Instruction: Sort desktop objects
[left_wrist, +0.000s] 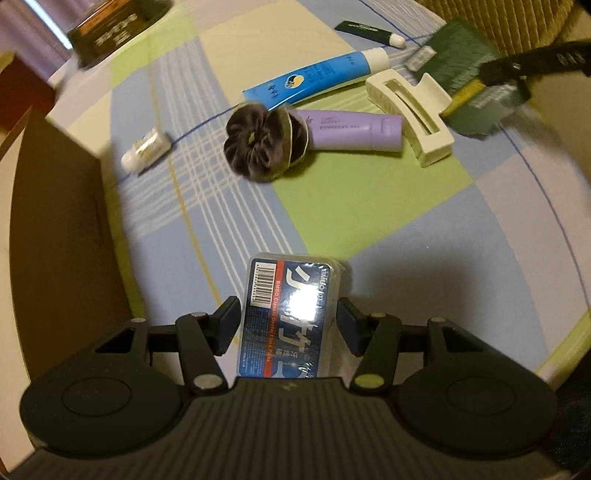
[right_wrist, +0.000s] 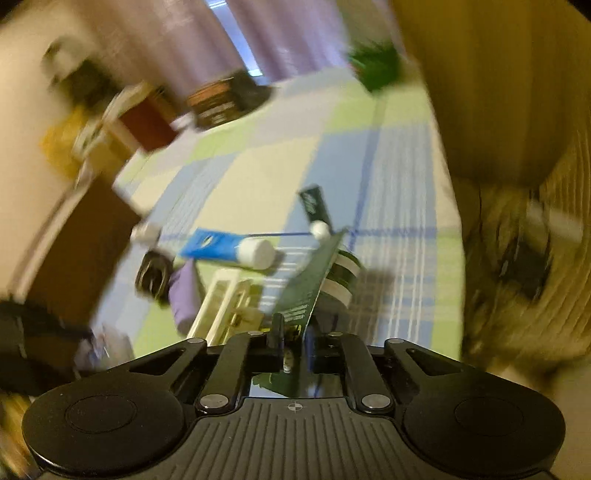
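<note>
A clear dental floss box (left_wrist: 291, 314) with a blue label sits upright between the left hand-held gripper's (left_wrist: 288, 325) fingers. A dark green packet (right_wrist: 310, 284) is clamped in the right hand-held gripper (right_wrist: 291, 347), tilted. On the desk's checked cloth (left_wrist: 369, 199) lie a blue tube (left_wrist: 317, 75), a lilac tube (left_wrist: 354, 131) touching a dark scrunchie (left_wrist: 264, 144), a cream hair claw (left_wrist: 410, 110), and a small white vial (left_wrist: 146, 149) off to the left.

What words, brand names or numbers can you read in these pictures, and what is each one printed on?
"BMBO Classic Dental Floss Picks": floss pick box in the left gripper.
Blue tube, purple tube, dark box, green packet in the right gripper: print too blurred to read.
</note>
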